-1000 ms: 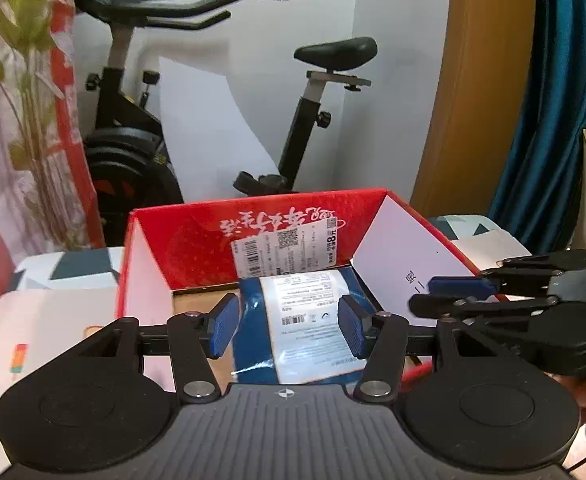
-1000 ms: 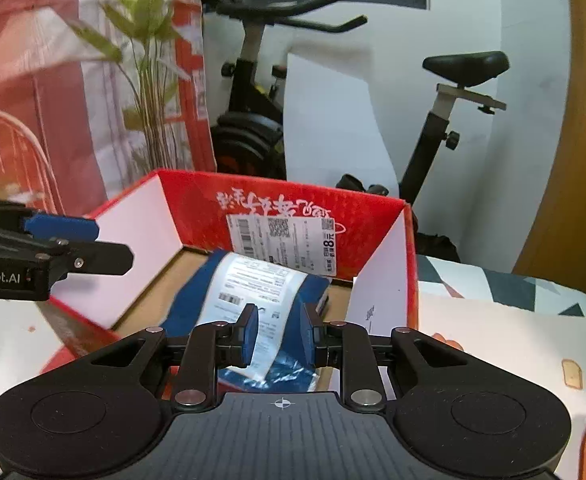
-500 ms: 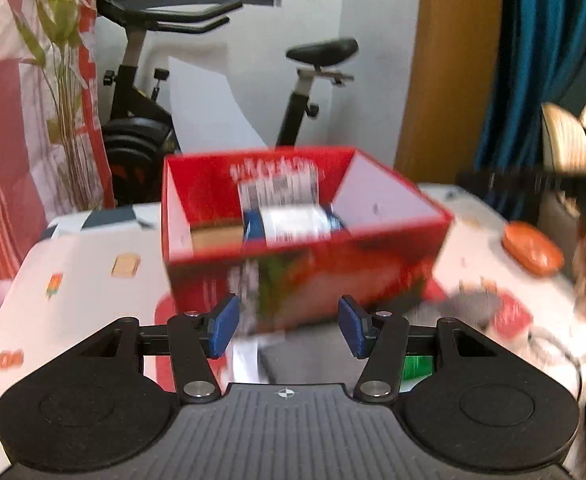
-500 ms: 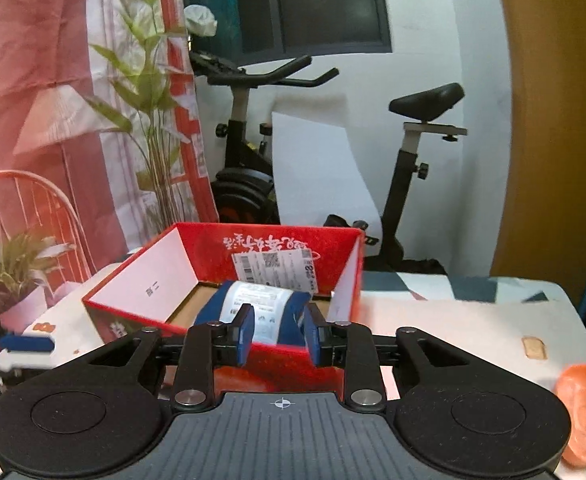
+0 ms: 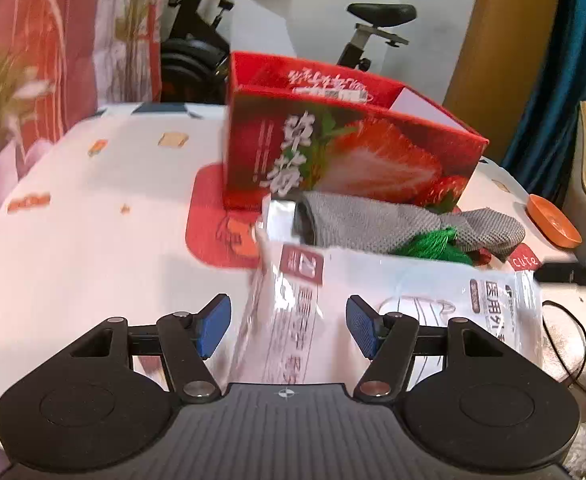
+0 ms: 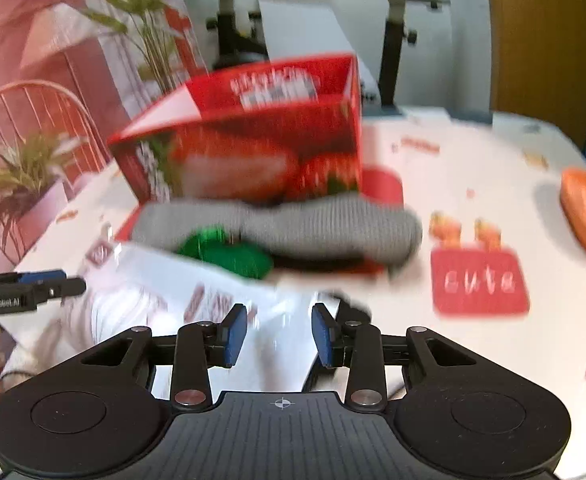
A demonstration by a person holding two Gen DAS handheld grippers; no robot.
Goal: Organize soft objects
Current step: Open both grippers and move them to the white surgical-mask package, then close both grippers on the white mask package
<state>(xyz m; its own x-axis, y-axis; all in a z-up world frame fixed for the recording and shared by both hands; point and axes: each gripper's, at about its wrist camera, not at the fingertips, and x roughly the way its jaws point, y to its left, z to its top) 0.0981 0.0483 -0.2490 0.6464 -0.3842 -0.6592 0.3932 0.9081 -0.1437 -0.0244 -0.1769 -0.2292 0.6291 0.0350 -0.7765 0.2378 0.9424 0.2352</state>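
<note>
A red strawberry-print box stands open-topped on the white patterned table. In front of it lie a grey knitted cloth, a green tassel and a white plastic package. My left gripper hovers over the package's left end with its jaws opening; the pads do not press on it. In the blurred right wrist view the box, cloth, green tassel and package show again. My right gripper hangs over the package's right edge, jaws opening, nothing gripped. The left gripper enters at the left.
An orange dish sits at the table's right edge, near a red "cute" patch. A black cable trails at the near right. An exercise bike stands behind the table, with a potted plant and wire chair to the left.
Both grippers have drawn back from over the open box to the near side of the table and sunk a little. Both pairs of jaws stand wider. The pile of soft things has come into view.
</note>
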